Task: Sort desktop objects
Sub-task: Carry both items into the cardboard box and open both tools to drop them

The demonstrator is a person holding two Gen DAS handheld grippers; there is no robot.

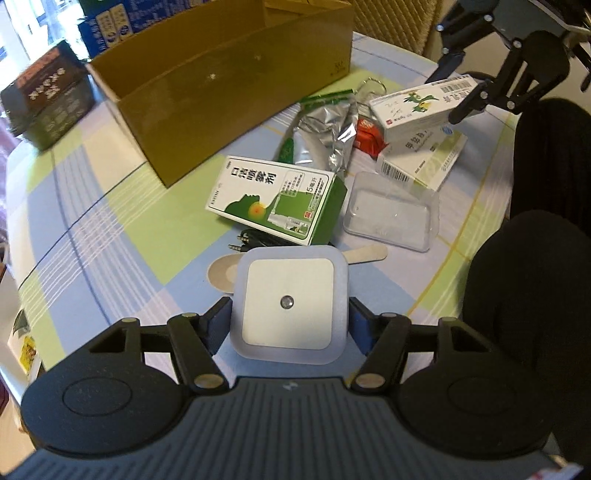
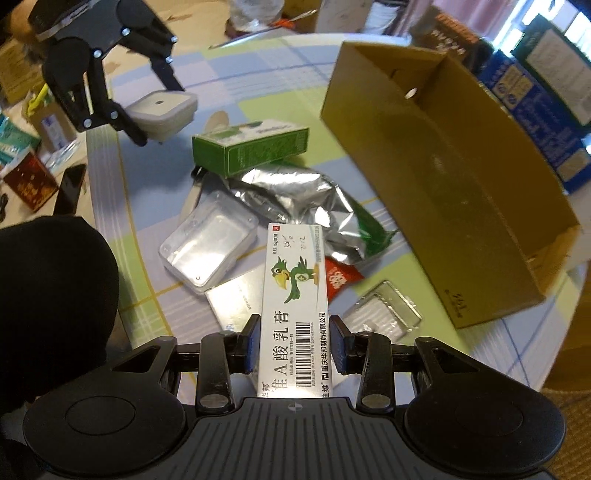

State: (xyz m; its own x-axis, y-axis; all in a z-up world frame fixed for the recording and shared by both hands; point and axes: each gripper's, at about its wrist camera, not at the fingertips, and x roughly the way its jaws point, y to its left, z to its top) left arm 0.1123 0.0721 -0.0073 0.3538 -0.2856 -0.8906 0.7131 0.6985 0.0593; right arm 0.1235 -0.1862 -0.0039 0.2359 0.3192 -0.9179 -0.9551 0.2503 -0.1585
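Left claw [image 1: 289, 317] grips night light [image 1: 289, 308]; right claw [image 2: 294, 341] grips ointment box [image 2: 293, 295].

A checked cloth [image 1: 110, 229] in green, blue and white covers the round table. Beyond its far edge stand a dark carton [image 1: 48, 99] and blue boxes [image 1: 107, 26]. A wicker chair [image 1: 399, 18] sits behind.

the right gripper [image 2: 293, 341] has its jaws clamped on a long white carton printed with a green cartoon bird [image 2: 294, 295], lifted over the checked worktop [image 2: 258, 74]. below it lie a crumpled silver foil pouch [image 2: 295, 195], a clear plastic case [image 2: 208, 245] and a green rectangular box [image 2: 251, 149]. an open brown cardboard box [image 2: 443, 177] stands to the right. at upper left, the left gripper [image 2: 159, 110] holds a white square device [image 2: 164, 110].
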